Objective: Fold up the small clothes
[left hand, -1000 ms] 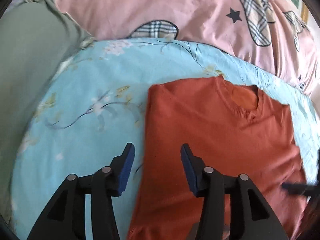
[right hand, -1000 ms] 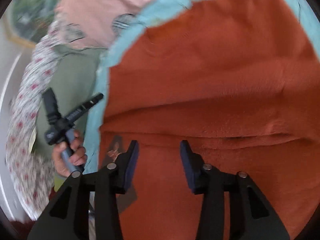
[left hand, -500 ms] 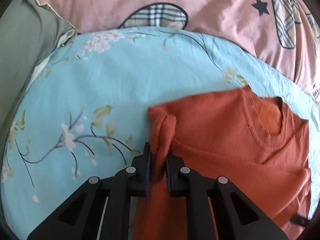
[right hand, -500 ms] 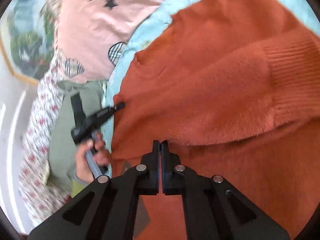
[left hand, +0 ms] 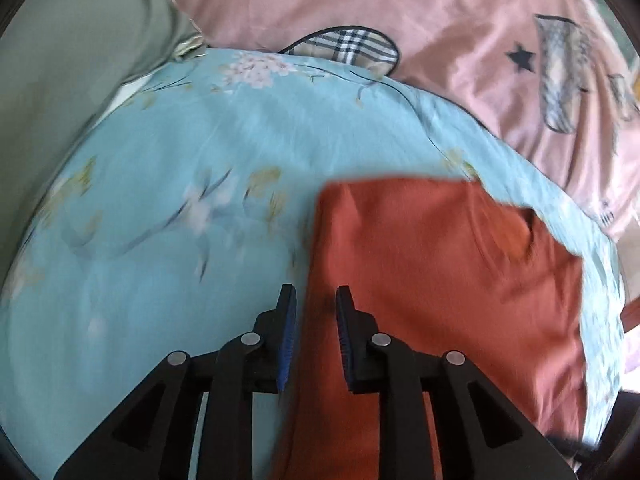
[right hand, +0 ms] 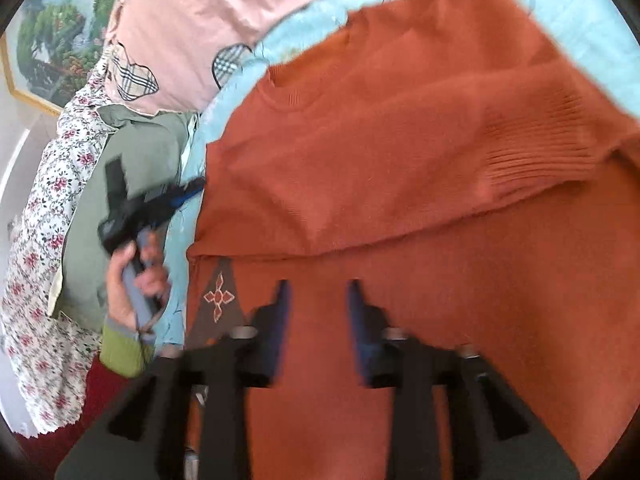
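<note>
On the bed, over a pale blue floral quilt (left hand: 168, 184), lies our orange knit sweater (left hand: 432, 264), collar toward the pink pillows (left hand: 400, 8) and one sleeve folded across the chest with its ribbed cuff (right hand: 536, 152) on top. Our left tongs (left hand: 316, 300) straddle the sweater's side edge; their jaws have just been opening, and the knit hangs between them without the pads pressing on it, so we count them as released. Our right tongs (right hand: 318, 292) hover over the lower body of the sweater, near a small brown label (right hand: 218, 300); these jaws too have just been opening and grip nothing. From the right wrist view we see the left hand (right hand: 132, 276) on its handle beside a green cloth (right hand: 120, 152).

We judge the knit soft, light and limp, with a slightly fuzzy face that should not slip from the pads. It will sag and stretch if lifted by a single layer, so we would pinch through the doubled side edge or the ribbed hem, at two matching corners, and carry it low.
</note>
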The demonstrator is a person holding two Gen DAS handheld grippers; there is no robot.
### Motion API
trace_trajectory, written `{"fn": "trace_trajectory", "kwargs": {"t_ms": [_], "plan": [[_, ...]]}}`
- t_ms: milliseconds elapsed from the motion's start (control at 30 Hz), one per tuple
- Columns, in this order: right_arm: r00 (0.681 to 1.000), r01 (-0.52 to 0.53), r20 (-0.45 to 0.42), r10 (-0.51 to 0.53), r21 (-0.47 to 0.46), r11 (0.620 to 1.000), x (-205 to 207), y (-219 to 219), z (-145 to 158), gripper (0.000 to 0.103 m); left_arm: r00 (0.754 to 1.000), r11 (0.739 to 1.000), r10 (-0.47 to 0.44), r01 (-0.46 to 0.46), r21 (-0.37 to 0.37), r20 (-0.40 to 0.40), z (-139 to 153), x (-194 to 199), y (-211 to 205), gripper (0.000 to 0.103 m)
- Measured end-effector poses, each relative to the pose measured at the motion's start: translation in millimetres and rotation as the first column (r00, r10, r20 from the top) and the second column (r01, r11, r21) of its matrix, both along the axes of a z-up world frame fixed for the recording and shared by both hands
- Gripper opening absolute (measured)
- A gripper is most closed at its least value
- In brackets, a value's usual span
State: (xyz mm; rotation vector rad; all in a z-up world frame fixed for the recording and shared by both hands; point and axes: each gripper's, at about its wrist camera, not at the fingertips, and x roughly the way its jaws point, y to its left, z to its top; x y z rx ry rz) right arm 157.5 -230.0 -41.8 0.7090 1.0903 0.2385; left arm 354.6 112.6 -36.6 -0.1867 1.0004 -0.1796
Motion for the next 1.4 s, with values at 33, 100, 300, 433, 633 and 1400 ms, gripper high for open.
{"fn": "trace_trajectory", "kwargs": {"t_ms": [33, 100, 300, 433, 633, 1400], "plan": [[1.000, 0.006, 0.020, -0.006, -0.014, 1.000, -10, -7, 8, 0.042, 1.000, 1.000, 0.000, 0.000, 0.008, 0.007, 3, -23, 4, 0.023], [0.999, 0.024, 0.030, -0.023, -0.034, 0.999, -32, -20, 18, 0.042, 1.000, 1.000, -0.015, 0.015, 0.008, 0.021, 5, -64, 8, 0.031], [0.996, 0.084, 0.023, -0.082, -0.099, 0.992, -90, -51, 36, 0.048, 0.999, 0.999, -0.034, 0.034, 0.021, -0.004, -3, -191, 24, 0.052], [0.992, 0.122, 0.017, -0.121, -0.132, 0.984, -135, -73, 40, 0.049, 0.999, 0.999, -0.030, 0.029, -0.029, -0.041, -13, -250, 36, 0.058], [0.988, 0.148, -0.008, -0.151, -0.163, 0.975, -188, -93, 38, 0.049, 0.995, 0.994, -0.065, 0.059, -0.088, -0.070, -26, -311, 40, 0.061], [0.997, -0.026, 0.067, 0.024, 0.039, 0.999, -258, -101, 16, 0.047, 0.970, 0.925, -0.229, 0.192, -0.329, -0.078, -42, -373, 37, 0.043]]}}
